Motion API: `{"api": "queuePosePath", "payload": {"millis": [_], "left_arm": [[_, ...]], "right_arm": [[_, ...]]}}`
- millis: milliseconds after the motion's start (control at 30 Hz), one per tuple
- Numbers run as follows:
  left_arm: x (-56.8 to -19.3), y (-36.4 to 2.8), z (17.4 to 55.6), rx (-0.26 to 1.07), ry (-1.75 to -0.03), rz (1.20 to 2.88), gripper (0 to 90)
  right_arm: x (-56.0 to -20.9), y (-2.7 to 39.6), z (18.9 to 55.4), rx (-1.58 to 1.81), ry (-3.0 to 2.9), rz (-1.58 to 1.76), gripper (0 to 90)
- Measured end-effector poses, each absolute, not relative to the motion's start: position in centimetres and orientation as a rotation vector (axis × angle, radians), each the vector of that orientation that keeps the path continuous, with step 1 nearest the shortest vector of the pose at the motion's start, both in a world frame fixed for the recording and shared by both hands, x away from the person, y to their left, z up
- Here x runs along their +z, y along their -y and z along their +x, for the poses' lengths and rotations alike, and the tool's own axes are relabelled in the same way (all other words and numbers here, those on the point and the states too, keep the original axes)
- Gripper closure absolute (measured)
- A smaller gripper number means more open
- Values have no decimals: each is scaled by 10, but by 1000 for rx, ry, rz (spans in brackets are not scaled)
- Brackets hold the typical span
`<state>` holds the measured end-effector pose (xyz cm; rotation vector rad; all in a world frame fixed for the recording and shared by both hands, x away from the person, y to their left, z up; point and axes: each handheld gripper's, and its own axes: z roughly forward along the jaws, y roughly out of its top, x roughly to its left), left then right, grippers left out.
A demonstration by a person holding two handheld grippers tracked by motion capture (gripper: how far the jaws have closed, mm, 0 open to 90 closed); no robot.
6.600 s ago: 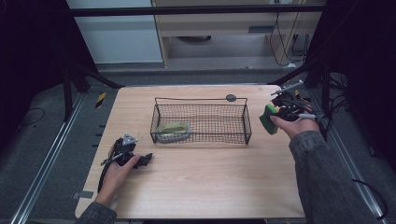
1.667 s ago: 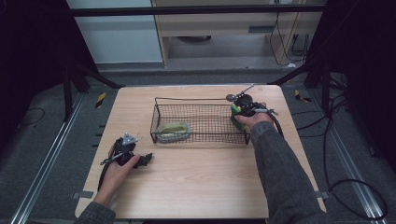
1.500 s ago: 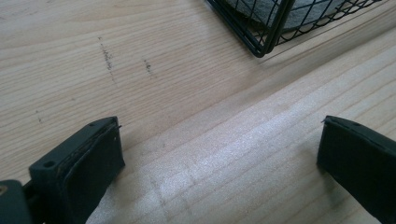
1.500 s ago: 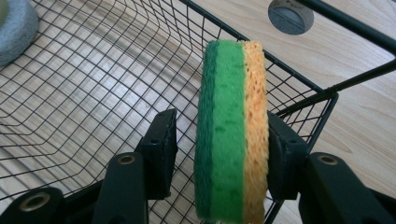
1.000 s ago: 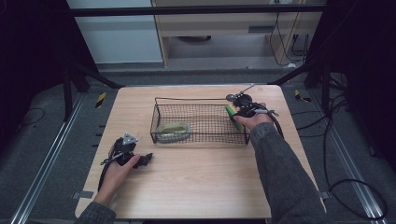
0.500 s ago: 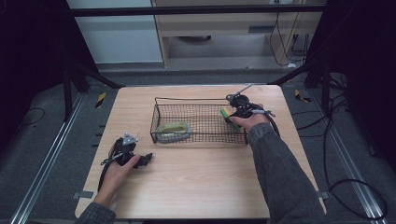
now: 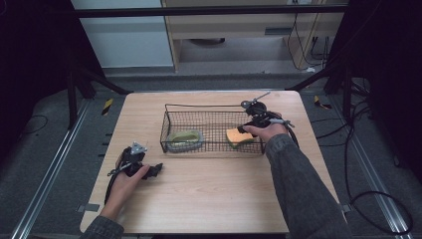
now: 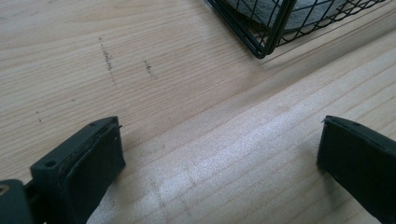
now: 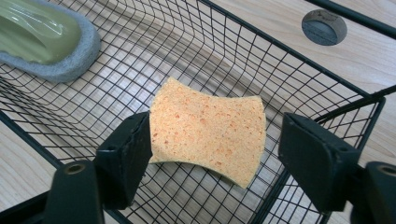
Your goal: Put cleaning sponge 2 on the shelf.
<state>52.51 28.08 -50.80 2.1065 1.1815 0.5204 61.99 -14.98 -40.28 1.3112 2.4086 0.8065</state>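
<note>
Sponge (image 9: 210, 128) partly behind right gripper (image 9: 215, 154), just opened; left gripper (image 8: 219, 163) wide.

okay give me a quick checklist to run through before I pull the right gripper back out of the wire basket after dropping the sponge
1. Right gripper jaws released: ok, they have just been opening; the right jaw stands apart from the orange sponge.
2. Left jaw free of the sponge: cannot tell, the sponge's edge sits right at it.
3. Sponge inside the wire basket: ok, it is over the mesh floor near the right end.
4. Sponge apart from the green scrubber: ok, that lies at the other end.
5. Basket rim clear of the jaws: not ok, the right jaw is close to the corner wires.
6. Left gripper: ok, open on the table outside the basket.
</note>
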Motion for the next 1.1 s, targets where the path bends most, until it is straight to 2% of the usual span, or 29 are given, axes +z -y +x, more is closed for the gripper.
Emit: {"api": "queuePosePath", "payload": {"millis": [133, 167, 333, 867, 1100], "left_arm": [[-508, -281, 525, 520, -1181, 2108, 0], [-508, -281, 525, 521, -1181, 2108, 0], [-508, -281, 525, 521, -1181, 2107, 0], [-508, -281, 525, 520, -1181, 2104, 0], [-508, -281, 525, 521, -1180, 2108, 0]], "right_arm": [[-400, 153, 617, 822, -2393, 1315, 212], [-399, 154, 615, 831, -2377, 1314, 175], [-396, 158, 606, 870, -2340, 1301, 104], [-391, 187, 582, 937, -2255, 1287, 98], [-393, 213, 558, 971, -2193, 1318, 115]]}}
